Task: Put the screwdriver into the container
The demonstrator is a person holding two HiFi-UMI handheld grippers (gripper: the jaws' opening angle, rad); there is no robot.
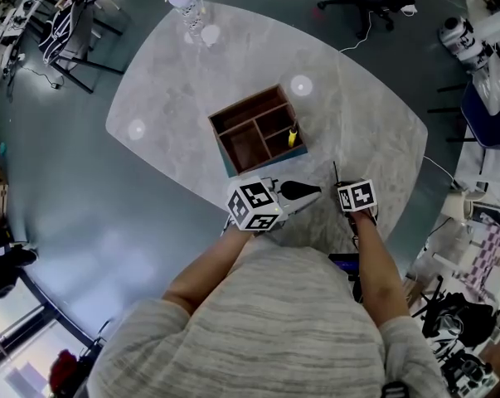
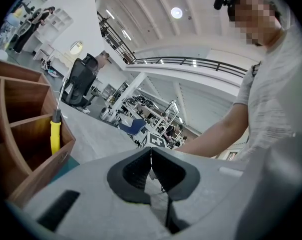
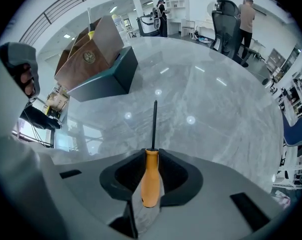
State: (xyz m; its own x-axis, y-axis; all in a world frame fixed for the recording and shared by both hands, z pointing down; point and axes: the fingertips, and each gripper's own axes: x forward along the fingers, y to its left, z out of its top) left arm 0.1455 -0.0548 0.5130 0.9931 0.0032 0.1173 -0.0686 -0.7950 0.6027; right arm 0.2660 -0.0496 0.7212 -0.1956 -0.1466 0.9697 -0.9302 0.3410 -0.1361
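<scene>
Holding an orange-handled screwdriver (image 3: 151, 179) in our right gripper (image 3: 152, 156), we stand at the near edge of a grey marbled bench (image 1: 357, 131). The jaws are clenched on the upper part of the handle, close to where the thin dark shaft begins. The shaft points forward over the bench, and the butt of the handle hangs back toward us.

Our left gripper (image 2: 151, 164) is pressed together on nothing, its jaws meeting. It sits just beside the container (image 1: 243, 106).

The container is an open wooden box split into compartments, resting on a teal base (image 3: 108, 76) in the middle of the bench. It lies ahead and to the left of our right gripper, some way apart. A yellow screwdriver (image 1: 292, 137) already stands in one right-hand compartment, leaning on the wall.

We judge our screwdriver light and stiff, with nothing fragile about it. The handle looks smooth, so it may slip or pivot between the jaws if we tilt fast. The handle is the place to hold, since the shaft is too thin for a sure grip. Lowered into a compartment, the long tip could catch on a divider.
</scene>
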